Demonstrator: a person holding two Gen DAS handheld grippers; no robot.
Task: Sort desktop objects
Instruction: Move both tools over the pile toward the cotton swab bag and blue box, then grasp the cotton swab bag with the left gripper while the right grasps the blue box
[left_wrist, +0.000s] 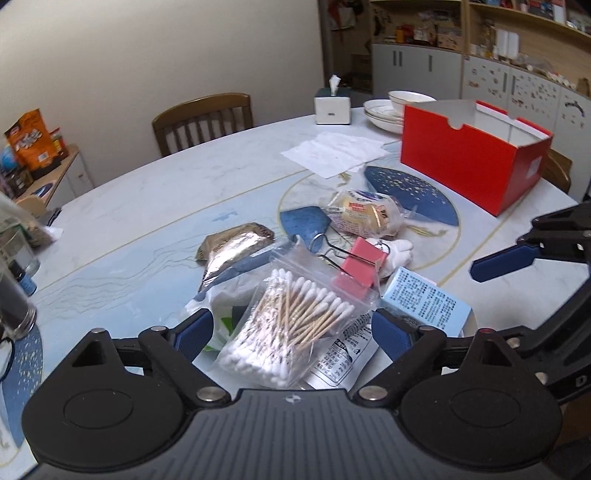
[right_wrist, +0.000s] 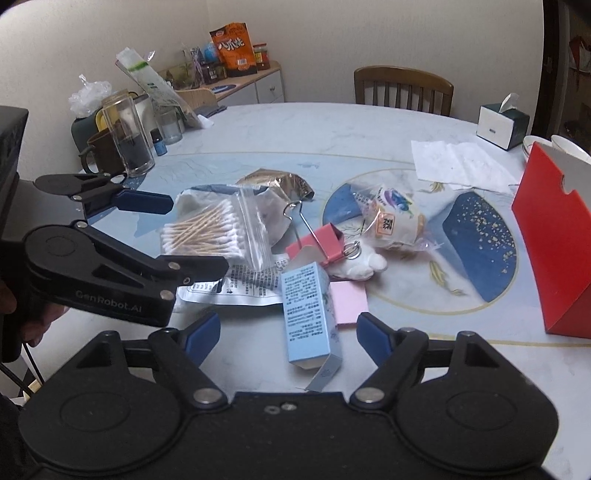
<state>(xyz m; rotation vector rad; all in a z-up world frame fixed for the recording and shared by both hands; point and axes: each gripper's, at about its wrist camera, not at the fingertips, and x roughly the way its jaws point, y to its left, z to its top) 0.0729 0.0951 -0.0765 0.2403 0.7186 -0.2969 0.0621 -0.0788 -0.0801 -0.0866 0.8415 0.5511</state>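
Observation:
A clutter of small objects lies on the marble table (left_wrist: 155, 192). My left gripper (left_wrist: 291, 334) is open, its fingers on either side of a clear bag of cotton swabs (left_wrist: 295, 325), apart from it. The bag also shows in the right wrist view (right_wrist: 210, 232). My right gripper (right_wrist: 286, 338) is open over a light blue carton (right_wrist: 308, 314) lying on its side. Nearby are a pink binder clip (left_wrist: 356, 269), a wrapped bun (left_wrist: 364, 216), a silver foil pouch (left_wrist: 231, 249), a white plush (right_wrist: 356, 266) and pink sticky notes (right_wrist: 349, 302).
An open red box (left_wrist: 472, 158) stands at the far right. Behind it are stacked white bowls (left_wrist: 391, 109), a tissue box (left_wrist: 331, 105) and white paper (left_wrist: 336, 151). Glass jars and a mug (right_wrist: 122, 144) crowd the table's left edge. A wooden chair (left_wrist: 207, 118) stands beyond.

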